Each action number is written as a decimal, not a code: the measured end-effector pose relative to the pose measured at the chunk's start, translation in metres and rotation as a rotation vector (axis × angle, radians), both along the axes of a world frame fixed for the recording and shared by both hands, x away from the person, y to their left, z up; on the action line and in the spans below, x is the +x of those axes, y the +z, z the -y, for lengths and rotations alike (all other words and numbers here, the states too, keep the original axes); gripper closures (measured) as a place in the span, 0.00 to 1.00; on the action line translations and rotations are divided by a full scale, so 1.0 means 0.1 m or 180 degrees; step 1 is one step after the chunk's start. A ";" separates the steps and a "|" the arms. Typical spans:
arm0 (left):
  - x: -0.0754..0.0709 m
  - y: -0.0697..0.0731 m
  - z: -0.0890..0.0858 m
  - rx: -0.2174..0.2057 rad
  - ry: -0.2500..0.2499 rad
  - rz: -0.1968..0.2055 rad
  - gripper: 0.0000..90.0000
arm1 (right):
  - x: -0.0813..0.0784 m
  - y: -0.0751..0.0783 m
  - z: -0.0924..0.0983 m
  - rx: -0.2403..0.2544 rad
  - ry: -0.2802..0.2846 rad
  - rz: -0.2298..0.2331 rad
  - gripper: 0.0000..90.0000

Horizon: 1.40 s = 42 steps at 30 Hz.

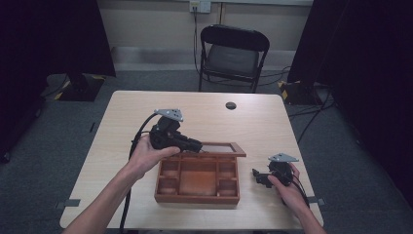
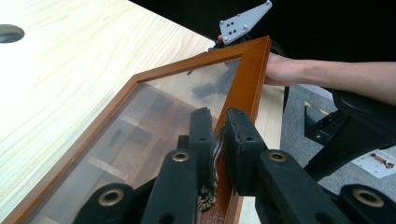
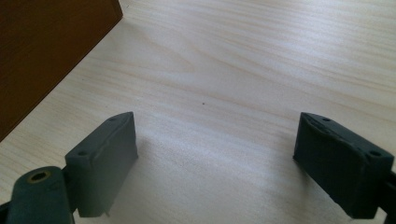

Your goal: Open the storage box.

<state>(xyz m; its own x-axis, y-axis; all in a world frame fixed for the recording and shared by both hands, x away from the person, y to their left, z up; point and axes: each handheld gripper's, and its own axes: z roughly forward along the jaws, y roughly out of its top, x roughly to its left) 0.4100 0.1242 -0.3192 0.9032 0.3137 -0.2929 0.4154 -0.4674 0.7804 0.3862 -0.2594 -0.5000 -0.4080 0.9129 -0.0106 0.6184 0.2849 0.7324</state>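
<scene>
Nearest us in the high view, our right gripper [image 1: 260,176] rests low on the table [image 1: 122,126] just right of the wooden box [image 1: 197,196], its jaws spread wide over bare tabletop with nothing between them, as the right gripper view confirms. The box sits toward the near edge of the table, its compartments exposed from above. Just beyond it, our left gripper [image 1: 195,145] has its jaws clenched on a small metal fitting [image 2: 210,186] at the edge of the glass-paned lid [image 2: 154,126], pinching the wooden frame there; from the left gripper view we cannot quite tell whether that fitting is a clasp or a pull. The lid stands raised off the box, hinged along the far side, so we judge the step in hand to be swinging it on its hinge, opening or closing, which these frames do not settle. The next move calls for us to follow the hinge's arc with the left wrist, and perhaps to brace the box with the free right gripper. Farther off, a folding chair [image 1: 234,51] stands behind the table.
</scene>
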 end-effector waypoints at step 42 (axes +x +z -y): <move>0.15 0.10 -0.03 -0.0136 0.0092 0.0088 0.92 | 0.00 0.00 0.00 -0.0001 0.0003 0.0000 0.14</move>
<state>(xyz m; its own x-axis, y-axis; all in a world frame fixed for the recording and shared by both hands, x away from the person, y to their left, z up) 0.4246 0.1274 -0.3091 0.9019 0.3274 -0.2817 0.4062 -0.4215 0.8107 0.3863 -0.2594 -0.5000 -0.4088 0.9125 -0.0111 0.6181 0.2858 0.7323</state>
